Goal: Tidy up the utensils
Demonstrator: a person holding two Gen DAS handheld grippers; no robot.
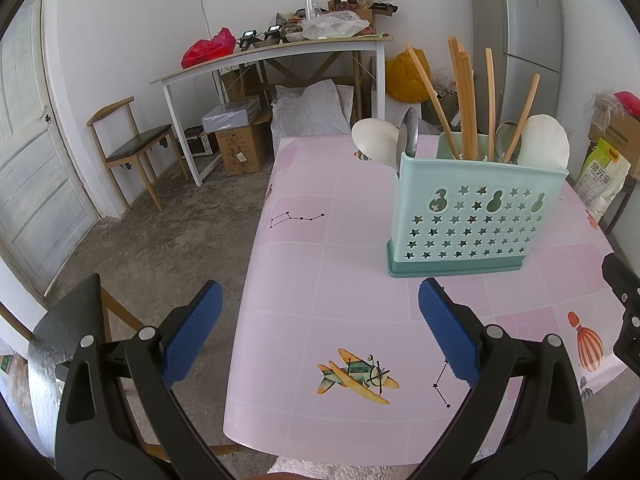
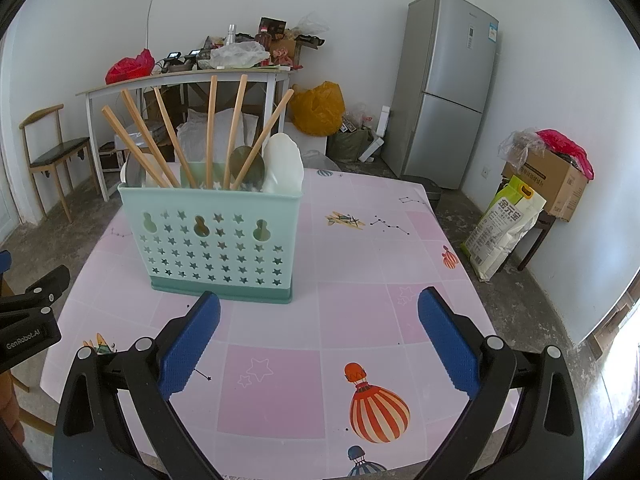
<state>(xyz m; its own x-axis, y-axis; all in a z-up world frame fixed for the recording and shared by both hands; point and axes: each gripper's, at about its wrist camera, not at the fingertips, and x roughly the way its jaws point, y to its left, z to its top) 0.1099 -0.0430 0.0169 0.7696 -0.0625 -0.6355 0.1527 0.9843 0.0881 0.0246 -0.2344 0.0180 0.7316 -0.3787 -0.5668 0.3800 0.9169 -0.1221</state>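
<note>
right wrist view shows both grippers, right gripper [image 2: 319, 334] and left gripper [image 1: 320, 330], spread and empty near the table's [image 2: 360, 312] front edge, holder [image 2: 212, 236] already full, so sorting looks finished.

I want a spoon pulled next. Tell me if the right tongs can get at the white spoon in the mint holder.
Probably yes: the right tongs are open and empty, and bare tablecloth lies between them and the mint star-cut plastic holder. The white plastic spoon stands above its rim.

"GenRobot.AI" in white on the left gripper [image 2: 28, 320] body, right wrist view. Rice bag [image 2: 502, 228] carries large characters "金元宝".
</note>
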